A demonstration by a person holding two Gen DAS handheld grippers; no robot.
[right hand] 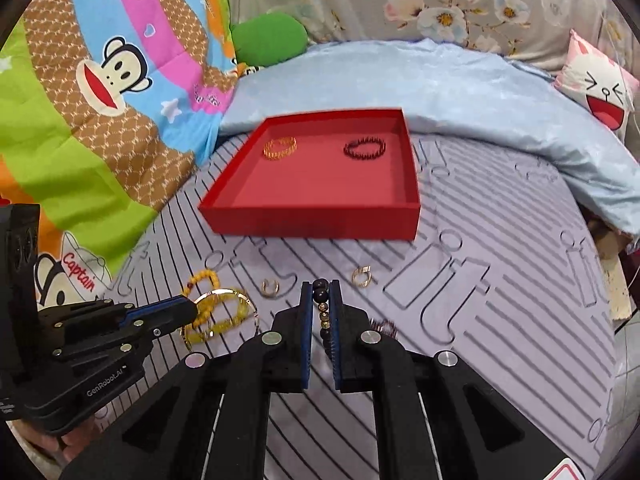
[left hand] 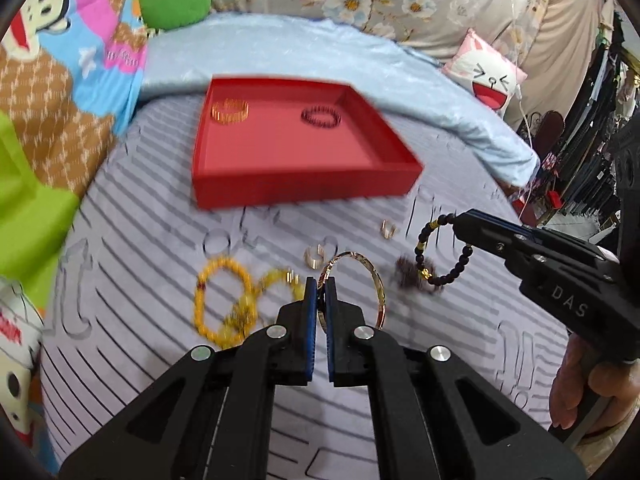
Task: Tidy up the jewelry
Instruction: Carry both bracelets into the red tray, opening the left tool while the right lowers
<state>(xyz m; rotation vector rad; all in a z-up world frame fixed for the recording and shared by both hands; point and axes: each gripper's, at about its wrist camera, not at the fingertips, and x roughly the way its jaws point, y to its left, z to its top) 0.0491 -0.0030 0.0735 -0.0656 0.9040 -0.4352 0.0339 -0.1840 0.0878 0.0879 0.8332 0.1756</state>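
Observation:
My left gripper is shut on a thin gold bangle, held just above the striped bedsheet. My right gripper is shut on a black bead bracelet with gold beads; in the left wrist view the black bead bracelet hangs from its tips. A red tray lies beyond both and holds a gold bracelet and a dark bracelet. On the sheet lie yellow bead bracelets, two gold rings and a dark reddish bracelet.
A cartoon quilt and a green pillow lie to the left. A light blue blanket is bunched behind the tray. A cat cushion sits at the far right, where the bed's edge drops off.

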